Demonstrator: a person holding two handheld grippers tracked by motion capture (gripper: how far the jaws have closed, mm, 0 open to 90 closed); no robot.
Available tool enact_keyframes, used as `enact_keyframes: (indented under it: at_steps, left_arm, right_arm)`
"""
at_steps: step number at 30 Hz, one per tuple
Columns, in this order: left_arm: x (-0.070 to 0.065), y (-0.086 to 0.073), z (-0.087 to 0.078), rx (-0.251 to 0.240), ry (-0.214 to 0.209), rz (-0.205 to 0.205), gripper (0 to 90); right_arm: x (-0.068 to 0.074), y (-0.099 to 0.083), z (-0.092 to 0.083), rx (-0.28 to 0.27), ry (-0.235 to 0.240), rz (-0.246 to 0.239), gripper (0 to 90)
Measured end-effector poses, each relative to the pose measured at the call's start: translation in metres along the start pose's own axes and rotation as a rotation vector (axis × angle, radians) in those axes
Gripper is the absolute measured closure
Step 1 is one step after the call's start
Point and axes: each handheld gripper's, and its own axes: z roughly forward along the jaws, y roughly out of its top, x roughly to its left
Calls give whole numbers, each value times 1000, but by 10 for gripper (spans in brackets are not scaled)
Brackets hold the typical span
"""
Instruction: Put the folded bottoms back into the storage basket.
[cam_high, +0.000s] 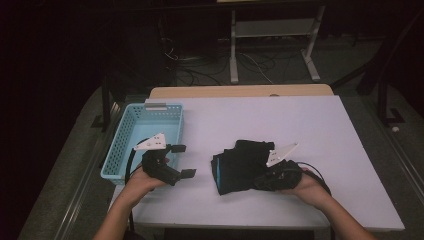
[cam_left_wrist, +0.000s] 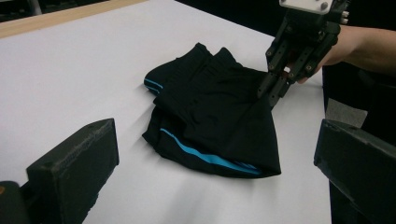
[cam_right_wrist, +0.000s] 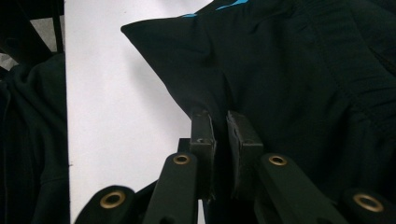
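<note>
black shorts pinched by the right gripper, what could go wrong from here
1. The right gripper is shut on just a thin fold at the edge of the black shorts, so the cloth may slip out if pulled.
2. The shorts lie folded in layers; dragging one layer could undo the fold.
3. The left gripper stands open beside the blue basket, apart from the shorts, so nothing steadies the far side.

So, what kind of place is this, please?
Probably a lab or workshop bench for recording handling work: a plain white table, loose cables on the floor beside a metal frame stand, and dark surroundings.
</note>
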Motion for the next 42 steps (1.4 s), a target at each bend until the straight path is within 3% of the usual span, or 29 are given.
enact_keyframes:
  at_steps: [19, 35, 40, 42]
  left_arm:
    - [0, 0, 0, 3, -2, 2, 0]
    - [0, 0, 0, 1, -6, -1, 0]
    - [0, 0, 0, 4, -4, 0, 0]
    - [0, 0, 0, 3, -4, -1, 0]
  right_arm:
    - [26, -3, 5, 17, 26, -25, 808]
    - [27, -9, 13, 50, 47, -55, 789]
    - [27, -8, 8, 18, 43, -52, 678]
    - [26, -7, 2, -21, 35, -37, 599]
